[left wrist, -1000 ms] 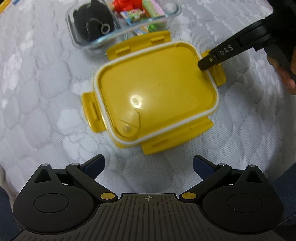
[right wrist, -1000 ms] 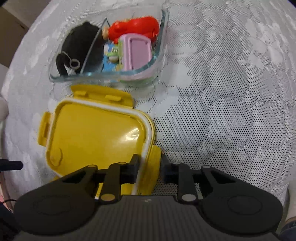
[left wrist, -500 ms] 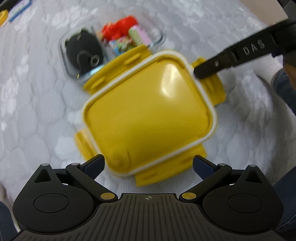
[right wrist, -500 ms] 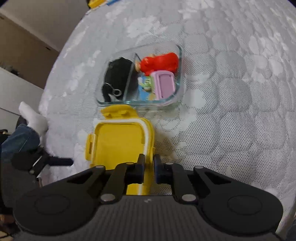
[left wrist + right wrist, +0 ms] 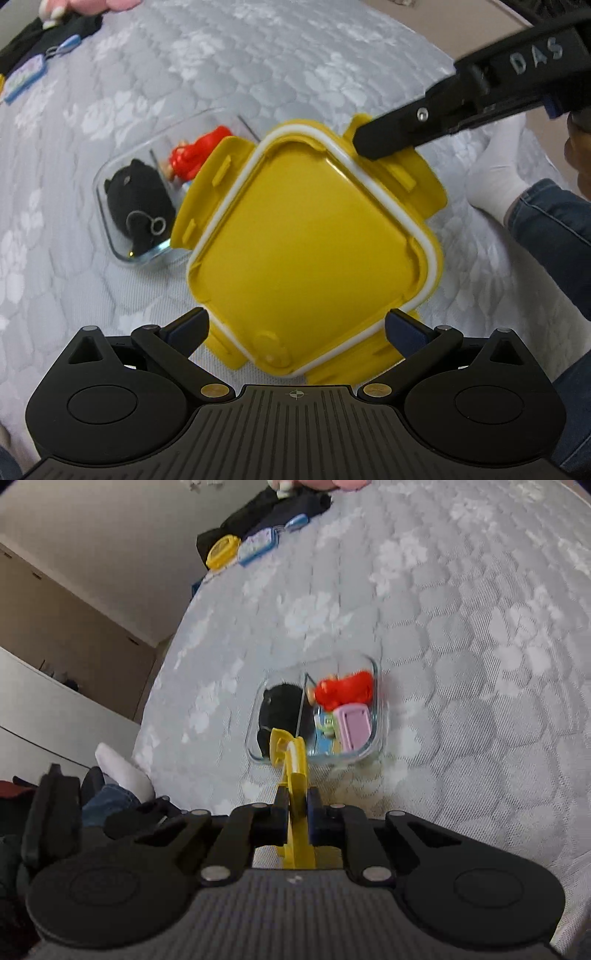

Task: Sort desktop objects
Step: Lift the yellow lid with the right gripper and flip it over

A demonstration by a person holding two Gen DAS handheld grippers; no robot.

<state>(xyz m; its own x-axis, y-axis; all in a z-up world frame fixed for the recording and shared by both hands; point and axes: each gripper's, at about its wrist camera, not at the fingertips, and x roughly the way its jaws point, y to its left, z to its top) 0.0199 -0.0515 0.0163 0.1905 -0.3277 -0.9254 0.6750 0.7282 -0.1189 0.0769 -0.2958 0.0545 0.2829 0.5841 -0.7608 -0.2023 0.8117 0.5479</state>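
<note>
The yellow plastic snap-lock lid (image 5: 314, 240), flat on the quilted grey bed (image 5: 332, 55) a second ago, now hangs in the air, clenched by one latch flap in the right claw (image 5: 293, 808). The left claw (image 5: 295, 325) waits spread and empty beneath it. The filled, divided clear glass container (image 5: 375, 716) sits just beyond, so closing it looks like the next step.

Grey quilted mattress (image 5: 461, 635), glass container (image 5: 377, 716) on it
</note>
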